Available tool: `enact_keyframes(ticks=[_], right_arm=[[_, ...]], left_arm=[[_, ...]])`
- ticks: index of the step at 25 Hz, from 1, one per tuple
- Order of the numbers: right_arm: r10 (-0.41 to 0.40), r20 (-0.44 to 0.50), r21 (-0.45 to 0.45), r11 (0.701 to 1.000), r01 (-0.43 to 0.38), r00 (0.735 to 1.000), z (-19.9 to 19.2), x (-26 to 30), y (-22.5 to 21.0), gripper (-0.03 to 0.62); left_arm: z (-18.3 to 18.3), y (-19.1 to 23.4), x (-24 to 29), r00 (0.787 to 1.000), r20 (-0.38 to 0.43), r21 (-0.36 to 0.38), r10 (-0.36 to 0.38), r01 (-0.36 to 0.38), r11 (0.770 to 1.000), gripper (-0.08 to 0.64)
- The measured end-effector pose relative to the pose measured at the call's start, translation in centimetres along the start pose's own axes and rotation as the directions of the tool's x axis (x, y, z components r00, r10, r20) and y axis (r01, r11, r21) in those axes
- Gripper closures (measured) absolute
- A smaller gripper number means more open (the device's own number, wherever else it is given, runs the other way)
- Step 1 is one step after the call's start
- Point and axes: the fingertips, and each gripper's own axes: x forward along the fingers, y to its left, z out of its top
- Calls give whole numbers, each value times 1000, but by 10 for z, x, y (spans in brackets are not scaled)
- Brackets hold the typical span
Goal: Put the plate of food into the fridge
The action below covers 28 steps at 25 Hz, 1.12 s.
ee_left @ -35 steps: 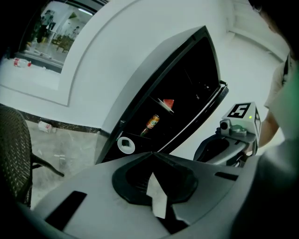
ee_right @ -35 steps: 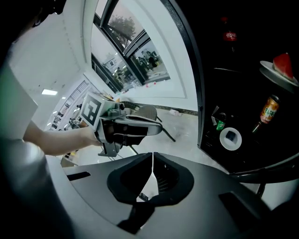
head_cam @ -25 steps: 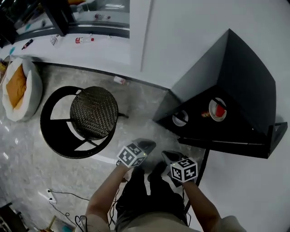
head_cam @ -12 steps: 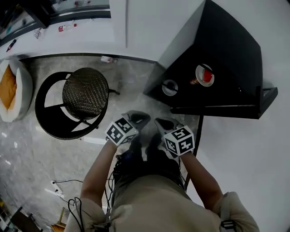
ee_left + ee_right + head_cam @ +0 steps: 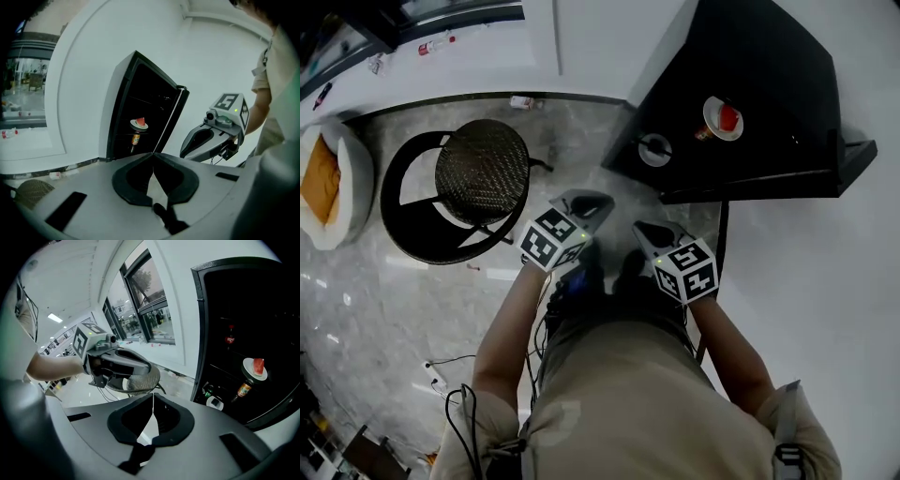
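Observation:
The black fridge (image 5: 769, 84) stands open against the white wall. On a shelf inside it rests a white plate with red food (image 5: 724, 118), also visible as the plate (image 5: 139, 123) in the left gripper view and the plate (image 5: 255, 367) in the right gripper view. A small bottle (image 5: 243, 390) stands just below the plate. My left gripper (image 5: 592, 202) and right gripper (image 5: 641, 229) hang side by side in front of the fridge, well short of it. Both are shut and hold nothing. The left gripper (image 5: 153, 153) sees its partner at the right.
A round black wicker stool (image 5: 483, 171) stands on the marble floor left of the grippers. A white cushion seat (image 5: 328, 183) lies at the far left. A white round item (image 5: 654, 149) sits low inside the fridge. The fridge door (image 5: 855, 157) hangs open at the right. Cables (image 5: 450, 380) trail on the floor.
Both grippers have risen and stayed shut. The head view has shifted, so the fridge and stool now sit higher in the picture.

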Motion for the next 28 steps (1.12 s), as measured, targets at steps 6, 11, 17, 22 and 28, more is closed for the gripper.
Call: enact_keyframes(ticks=[6, 11, 17, 22, 28], right_arm=[[5, 26, -42, 999, -4, 1000, 1, -5, 7, 568], [-10, 67, -56, 998, 14, 998, 6, -15, -4, 568], [-8, 85, -45, 999, 12, 996, -7, -39, -17, 568], [-22, 113, -31, 999, 26, 993, -21, -66, -33, 568], [-37, 155, -18, 999, 40, 987, -32, -94, -46, 568]], left_arm=[[14, -25, 3, 1000, 4, 119, 7, -7, 993, 549], [23, -38, 8, 1000, 22, 88, 1, -2, 996, 549], [17, -67, 22, 999, -10, 72, -36, 36, 997, 551], [33, -90, 37, 1000, 12, 42, -23, 23, 999, 551], [55, -116, 48, 999, 40, 44, -33, 31, 999, 551]])
